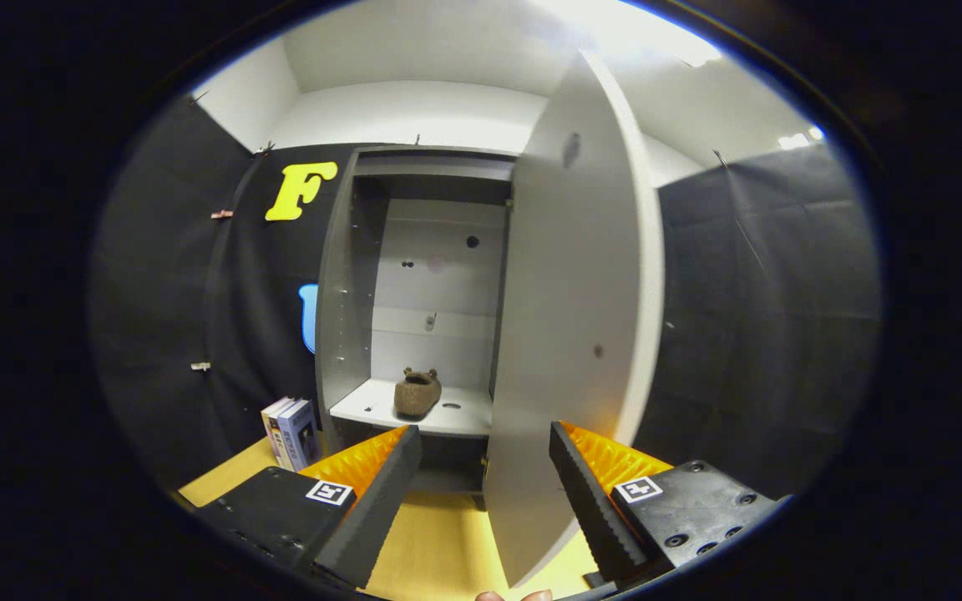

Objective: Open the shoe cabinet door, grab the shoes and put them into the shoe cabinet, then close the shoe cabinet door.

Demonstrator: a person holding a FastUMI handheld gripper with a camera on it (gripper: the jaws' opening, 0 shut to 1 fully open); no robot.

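Staged recording booth, not a home: black cloth walls (765, 317) beyond the fingers, white ceiling with bright lights (656, 37), lone grey laminate shoe cabinet (339, 300) ahead on yellow wooden floor (439, 542).

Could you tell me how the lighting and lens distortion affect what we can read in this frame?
In the gripper view, ceiling light blows out to glare; fisheye bows the open cabinet door; the shoe on its shelf is sharp but small; the open hand-held gripper holds nothing.
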